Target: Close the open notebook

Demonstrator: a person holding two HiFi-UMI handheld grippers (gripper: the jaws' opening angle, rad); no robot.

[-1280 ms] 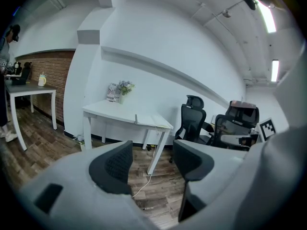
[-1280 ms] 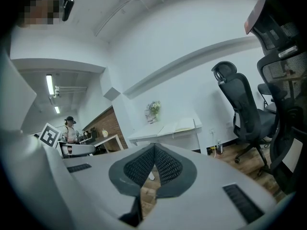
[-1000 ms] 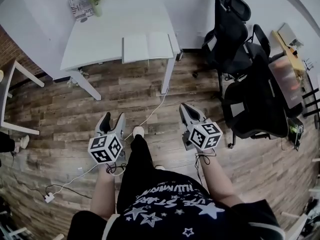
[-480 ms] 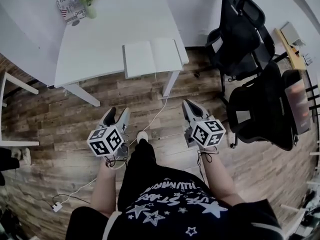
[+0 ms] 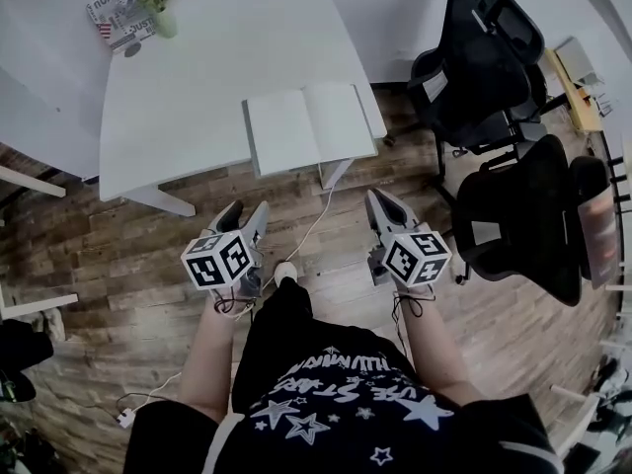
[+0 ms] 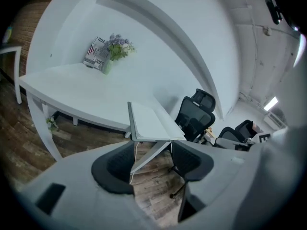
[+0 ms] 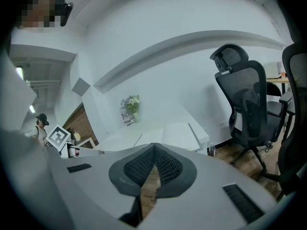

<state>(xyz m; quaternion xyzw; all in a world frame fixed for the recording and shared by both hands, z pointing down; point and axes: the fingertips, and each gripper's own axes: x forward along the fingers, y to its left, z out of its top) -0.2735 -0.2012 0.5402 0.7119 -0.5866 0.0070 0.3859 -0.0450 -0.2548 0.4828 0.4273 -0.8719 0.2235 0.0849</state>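
The open notebook (image 5: 309, 126) lies flat on the white counter (image 5: 197, 97), at its near edge and close to the near right corner, both pages facing up. At the far left corner stand a vase of flowers (image 5: 161, 3) and a printed paper (image 5: 111, 13), well apart from the notebook. Two black office chairs (image 5: 484, 67) (image 5: 523, 220) stand beyond the counter's right edge. Under the near right corner a counter leg (image 5: 334, 173) slants down to the wooden floor (image 5: 128, 255), and a white cable (image 5: 308, 227) runs from it along the floor between the two tools.

The left hand-held gripper (image 5: 247, 213) hangs over the floor short of the near edge, its jaws spread apart around empty air; its own view looks past them at the notebook. The right hand-held gripper (image 5: 379, 197) is level with it on the other side of the cable, jaws pressed together on nothing.

Against the frame a second earlier, the person has stepped closer: the counter's near edge and the notebook now sit much nearer both tools, and neither jaw setting has changed.
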